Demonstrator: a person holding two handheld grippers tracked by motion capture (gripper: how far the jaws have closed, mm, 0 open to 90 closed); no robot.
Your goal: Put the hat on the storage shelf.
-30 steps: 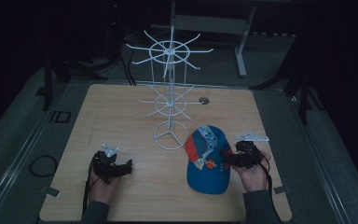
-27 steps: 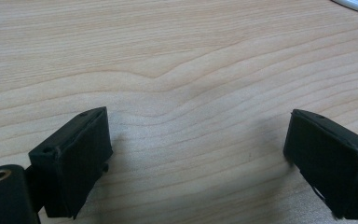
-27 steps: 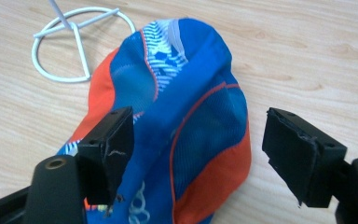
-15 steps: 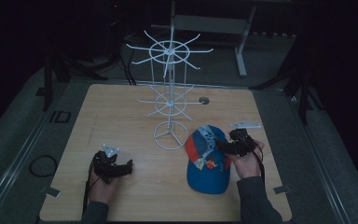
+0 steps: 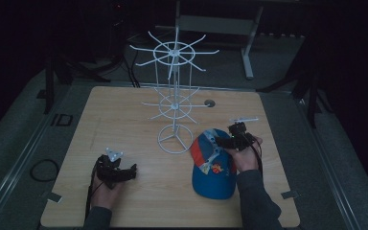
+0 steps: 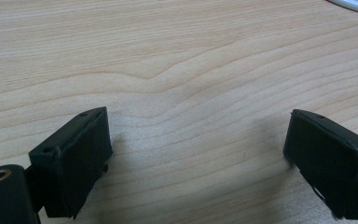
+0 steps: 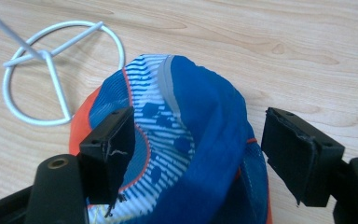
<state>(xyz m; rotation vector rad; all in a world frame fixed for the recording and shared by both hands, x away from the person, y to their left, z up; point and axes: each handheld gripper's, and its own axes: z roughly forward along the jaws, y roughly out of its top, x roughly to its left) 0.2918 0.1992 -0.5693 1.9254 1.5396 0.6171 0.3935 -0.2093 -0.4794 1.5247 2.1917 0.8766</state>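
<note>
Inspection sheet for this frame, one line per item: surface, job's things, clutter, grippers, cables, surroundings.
Surface: wooden table, a round grommet hole near the far edge.
Job's things: blue-and-orange cap lying beside the white wire rack, which stands upright.
Clutter: nothing seen.
Grippers: left gripper open over bare wood; right gripper open, jaws either side of the cap's crown.
Cables: one loop on the floor at left.
Surroundings: dark room, metal frame legs behind the table.

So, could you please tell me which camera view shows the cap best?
The right gripper view: the blue cap is close, its stripes and orange trim clear. The high view shows the cap small and dim; the left gripper view shows bare wooden table.
</note>
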